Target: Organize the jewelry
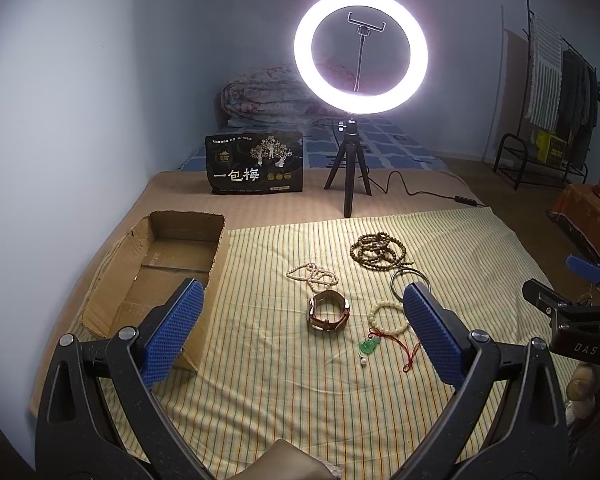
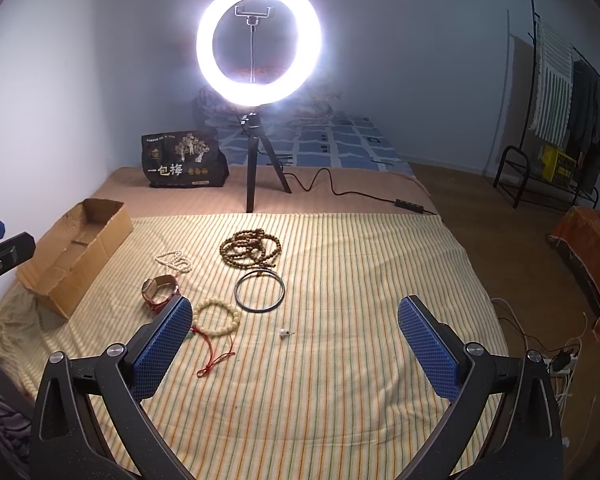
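Observation:
Jewelry lies on a striped yellow cloth (image 1: pixel 284 380) on the bed. There is a brown-strap watch (image 1: pixel 328 312) (image 2: pixel 160 290), a white bead necklace (image 1: pixel 314 274) (image 2: pixel 174 261), a pile of brown wooden beads (image 1: pixel 378 250) (image 2: pixel 250 249), a dark metal bangle (image 2: pixel 259 292) (image 1: pixel 404 278), a cream bead bracelet (image 2: pixel 216 317) (image 1: pixel 384 316), a green pendant on red cord (image 1: pixel 369 345) and a small pearl charm (image 2: pixel 283 333) (image 1: pixel 363 361). An open cardboard box (image 1: pixel 168 264) (image 2: pixel 76 252) stands at the left. My left gripper (image 1: pixel 300 300) is open and empty above the watch. My right gripper (image 2: pixel 296 312) is open and empty.
A lit ring light on a black tripod (image 1: pixel 350 168) (image 2: pixel 256 168) stands behind the cloth, its cable (image 2: pixel 340 190) trailing right. A black snack bag (image 1: pixel 254 162) stands behind the box. A wall runs along the left. A clothes rack (image 2: pixel 560 120) stands at the right.

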`<state>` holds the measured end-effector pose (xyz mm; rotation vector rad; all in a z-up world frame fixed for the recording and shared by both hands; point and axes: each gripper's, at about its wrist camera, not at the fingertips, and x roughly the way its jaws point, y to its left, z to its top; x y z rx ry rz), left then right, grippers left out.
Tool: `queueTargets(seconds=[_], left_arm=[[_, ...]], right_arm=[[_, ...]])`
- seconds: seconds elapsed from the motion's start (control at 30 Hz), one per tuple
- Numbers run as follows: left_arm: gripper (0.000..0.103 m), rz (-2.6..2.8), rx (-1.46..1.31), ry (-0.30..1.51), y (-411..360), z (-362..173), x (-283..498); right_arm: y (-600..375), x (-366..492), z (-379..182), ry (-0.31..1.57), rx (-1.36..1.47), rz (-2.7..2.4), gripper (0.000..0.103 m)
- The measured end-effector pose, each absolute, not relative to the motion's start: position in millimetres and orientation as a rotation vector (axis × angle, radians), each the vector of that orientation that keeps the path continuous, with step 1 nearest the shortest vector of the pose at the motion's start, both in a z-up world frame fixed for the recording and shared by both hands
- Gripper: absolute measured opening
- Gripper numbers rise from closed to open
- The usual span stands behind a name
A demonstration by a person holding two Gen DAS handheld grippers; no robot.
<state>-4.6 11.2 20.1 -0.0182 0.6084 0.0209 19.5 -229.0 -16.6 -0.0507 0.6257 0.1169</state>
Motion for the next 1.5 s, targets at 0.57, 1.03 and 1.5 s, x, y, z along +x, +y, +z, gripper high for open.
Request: queueTargets(seconds=[0.57, 1.03, 1.5], left_arm=[[0.102, 0.021, -0.019, 0.606, 13, 19, -5], [0.102, 0.021, -0.018, 0.605, 13, 18, -6], [0.102, 0.039, -0.007, 0.622, 14, 12, -5]], right_arm=[[-227, 17, -18, 0.626, -0.05, 0.125, 0.102], [-226, 16, -19, 0.629, -0.052, 0.126, 0.102], [-226, 18, -20, 0.636, -0.054, 0.126, 0.102]])
